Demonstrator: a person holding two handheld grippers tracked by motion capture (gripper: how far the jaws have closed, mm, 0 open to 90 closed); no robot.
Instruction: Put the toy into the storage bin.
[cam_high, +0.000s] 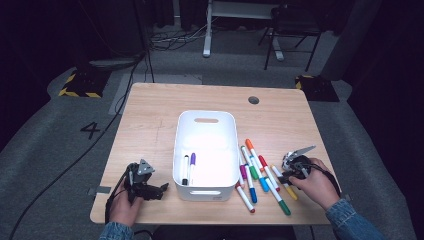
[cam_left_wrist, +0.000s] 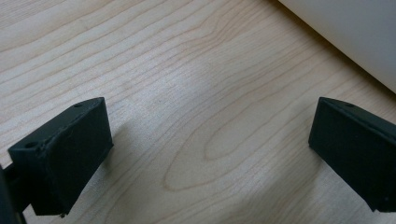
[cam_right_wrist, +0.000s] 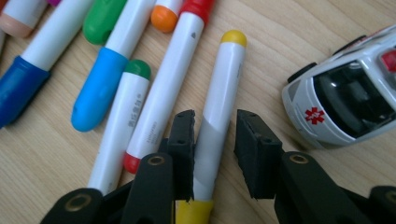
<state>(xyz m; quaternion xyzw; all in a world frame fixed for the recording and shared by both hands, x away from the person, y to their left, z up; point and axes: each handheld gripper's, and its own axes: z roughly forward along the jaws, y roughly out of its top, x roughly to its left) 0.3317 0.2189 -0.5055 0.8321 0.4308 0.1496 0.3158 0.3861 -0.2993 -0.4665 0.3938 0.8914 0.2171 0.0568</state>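
My right gripper (cam_right_wrist: 212, 140) straddles the yellow marker (cam_right_wrist: 219, 105), whose length runs straight ahead between narrow, not-yet-touching jaws.

Table (cam_left_wrist: 196, 93): pale wood-grain top, smooth, matt. Bin (cam_high: 206, 145): white plastic, smooth, faint sheen. Yellow marker (cam_right_wrist: 219, 107): white plastic barrel, glossy, with a matt yellow cap. Toy ambulance (cam_right_wrist: 345, 93): glossy white plastic, dark shiny windows. Right gripper (cam_right_wrist: 214, 140): black matt pads, slightly rough. Sleeve (cam_high: 350, 220): blue denim cloth.
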